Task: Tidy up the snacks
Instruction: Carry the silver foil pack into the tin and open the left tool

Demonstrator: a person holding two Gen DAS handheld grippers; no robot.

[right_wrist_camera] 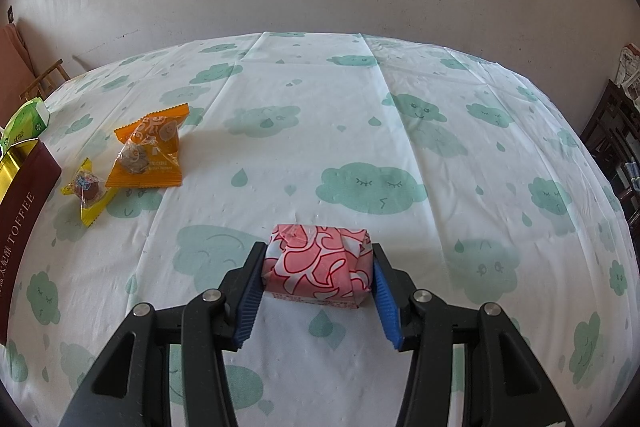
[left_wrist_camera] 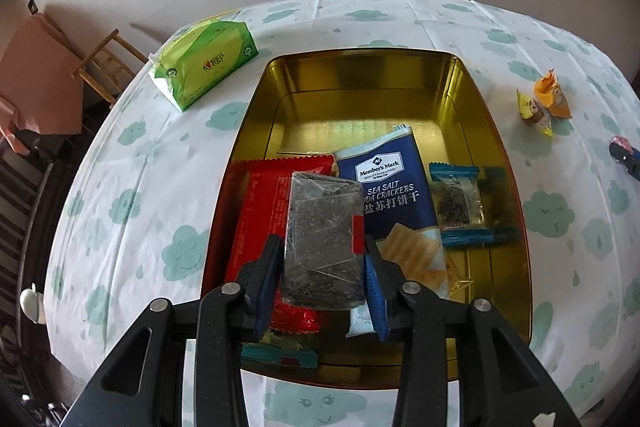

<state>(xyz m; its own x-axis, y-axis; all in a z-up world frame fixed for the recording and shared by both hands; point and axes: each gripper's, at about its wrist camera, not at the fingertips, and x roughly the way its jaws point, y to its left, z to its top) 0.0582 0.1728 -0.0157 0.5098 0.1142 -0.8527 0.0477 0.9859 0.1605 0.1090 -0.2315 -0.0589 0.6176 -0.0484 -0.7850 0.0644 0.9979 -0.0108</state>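
A gold tin (left_wrist_camera: 494, 155) stands open on the cloud-print tablecloth. Inside lie a red pack (left_wrist_camera: 260, 211), a blue Sea Salt Soda Crackers pack (left_wrist_camera: 394, 187) and a teal-edged clear pack (left_wrist_camera: 460, 203). A dark block in clear wrap (left_wrist_camera: 324, 235) rests on the red pack, between the fingers of my left gripper (left_wrist_camera: 323, 243); the pads stand just at its sides without squeezing it. My right gripper (right_wrist_camera: 319, 251) is shut on a pink-and-white wrapped snack (right_wrist_camera: 316, 263) that sits on the tablecloth. An orange packet (right_wrist_camera: 150, 151) and a yellow-wrapped sweet (right_wrist_camera: 86, 187) lie to its left.
A green tissue pack (left_wrist_camera: 204, 63) lies left of the tin's far corner. The tin's maroon side, lettered TOFFEE (right_wrist_camera: 20, 211), shows at the left edge of the right wrist view. A wooden chair (left_wrist_camera: 106, 67) stands beyond the table's left edge, under a wall with a window.
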